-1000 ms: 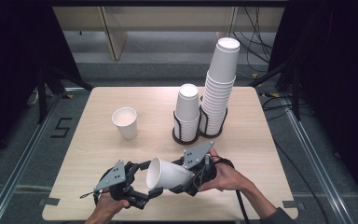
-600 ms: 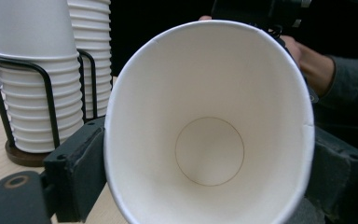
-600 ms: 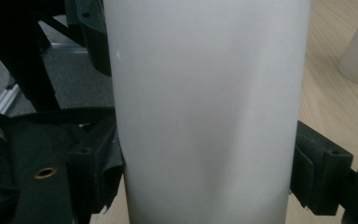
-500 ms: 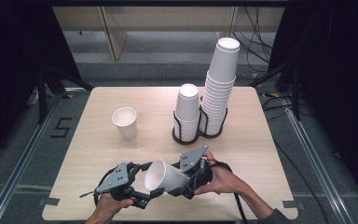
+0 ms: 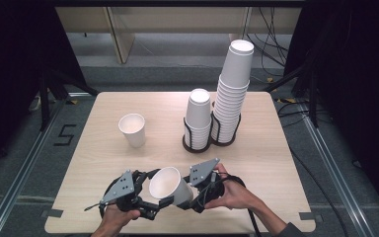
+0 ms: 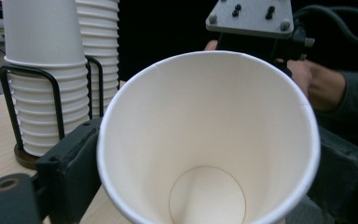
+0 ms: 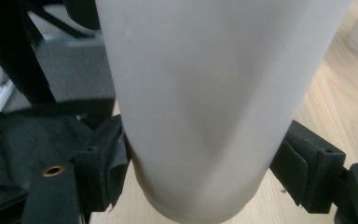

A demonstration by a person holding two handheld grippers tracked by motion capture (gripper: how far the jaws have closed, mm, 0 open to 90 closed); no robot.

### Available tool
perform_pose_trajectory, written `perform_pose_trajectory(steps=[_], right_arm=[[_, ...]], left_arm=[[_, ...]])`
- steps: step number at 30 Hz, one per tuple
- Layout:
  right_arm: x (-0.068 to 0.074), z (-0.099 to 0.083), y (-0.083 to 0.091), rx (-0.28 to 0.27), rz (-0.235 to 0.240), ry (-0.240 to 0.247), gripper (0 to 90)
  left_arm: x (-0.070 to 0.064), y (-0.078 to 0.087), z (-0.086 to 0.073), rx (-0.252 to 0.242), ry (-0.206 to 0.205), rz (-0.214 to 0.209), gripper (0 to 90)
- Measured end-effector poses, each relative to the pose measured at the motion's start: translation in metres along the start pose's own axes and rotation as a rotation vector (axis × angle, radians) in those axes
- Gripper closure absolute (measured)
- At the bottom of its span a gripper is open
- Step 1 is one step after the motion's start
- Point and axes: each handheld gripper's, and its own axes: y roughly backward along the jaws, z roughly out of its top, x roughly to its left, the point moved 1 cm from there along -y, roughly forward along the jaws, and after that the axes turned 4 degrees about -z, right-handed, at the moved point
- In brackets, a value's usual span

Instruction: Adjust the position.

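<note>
A white paper cup [image 5: 170, 183] is held on its side above the table's near edge, mouth toward my left gripper [image 5: 154, 192]. My right gripper [image 5: 186, 191] is shut on the cup's lower body; in the right gripper view both black pads press the cup wall [image 7: 214, 102]. In the left gripper view the cup's open mouth [image 6: 205, 140] sits between the wide-spread jaws of my left gripper [image 6: 205, 191]. The rim looks round and unsqueezed there.
A lone upright cup [image 5: 133, 129] stands left of the middle of the wooden table [image 5: 276, 148]. A short cup stack [image 5: 198, 111] and a tall one [image 5: 233, 84] sit in black wire holders at the back right. A hand [image 6: 321, 84] grips the right gripper.
The right gripper has brought the cup slightly down and left, so its mouth now lies between the left gripper's jaws. The left gripper shifted a little toward it.
</note>
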Motion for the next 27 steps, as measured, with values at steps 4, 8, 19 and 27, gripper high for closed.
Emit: perform_pose_trajectory(steps=[4, 8, 19, 27], right_arm=[[-0.001, 0.0, 0.0, -0.055, 0.011, -0.021, 25.6], [0.0, 0.001, -0.002, -0.067, 0.009, -0.034, 25.5], [0.005, -0.002, -0.015, -0.095, 0.025, -0.078, 24.7], [-0.003, -0.012, -0.008, -0.054, -0.043, -0.138, 19.9]], left_arm=[[-0.002, -0.003, -0.001, -0.017, 0.013, 0.012, 7.4], [-0.002, -0.005, -0.002, -0.019, 0.011, 0.02, 7.8], [-0.003, -0.006, -0.004, -0.019, 0.019, 0.016, 13.8], [0.005, 0.003, 0.002, 0.011, -0.003, 0.133, 14.6]])
